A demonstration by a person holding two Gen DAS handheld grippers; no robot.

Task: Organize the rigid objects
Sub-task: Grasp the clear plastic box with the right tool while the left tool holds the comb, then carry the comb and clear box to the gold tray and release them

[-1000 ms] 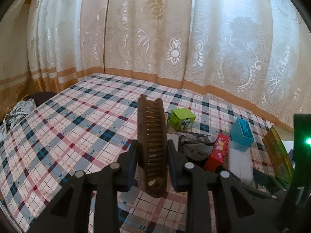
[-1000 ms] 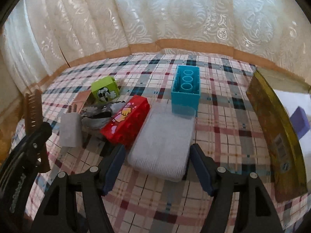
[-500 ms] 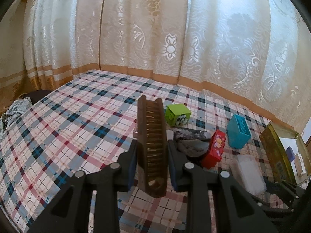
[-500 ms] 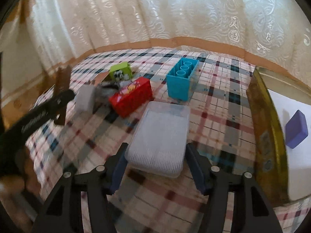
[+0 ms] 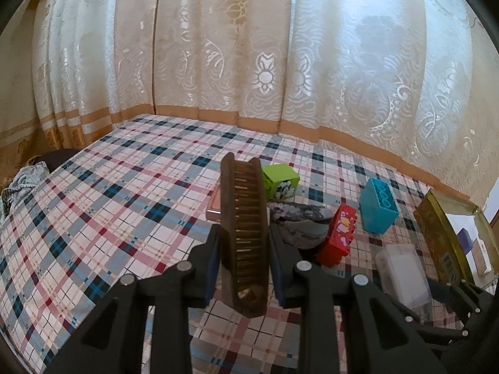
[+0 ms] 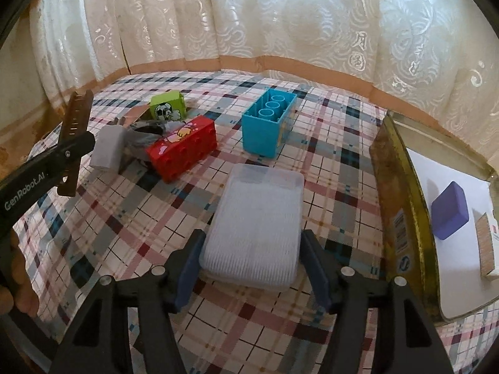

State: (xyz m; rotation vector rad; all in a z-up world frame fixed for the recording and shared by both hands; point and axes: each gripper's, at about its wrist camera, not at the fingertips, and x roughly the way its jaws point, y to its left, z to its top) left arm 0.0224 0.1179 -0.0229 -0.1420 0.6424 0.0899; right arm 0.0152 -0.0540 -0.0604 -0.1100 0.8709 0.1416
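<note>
- Between the two fingers of the left gripper stands a brown comb, clamped at its lower half and raised clear of the plaid bed cover. It is held on edge with its teeth facing the camera, probably so it can be carried over the clutter without snagging.
- Long, narrow and dark brown, the comb has a row of fine teeth and a small hole near its lower end. In the right wrist view it juts up above the left gripper's arm at the far left.
- Straddling the near end of a flat translucent plastic case, the right gripper has its jaws wide apart, one on each side. Whether the pads already touch the case sides I cannot tell; it reads as lined up for a grasp, not yet squeezing.
- Beyond the case lie the loose things: a red brick, a blue brick turned hollow side up, a green block, a grey block, and a dark crumpled item among them.
- At the right sits a gold-rimmed tin, open, already holding a purple block and a small card-like box. It looks like the collecting place.
</note>
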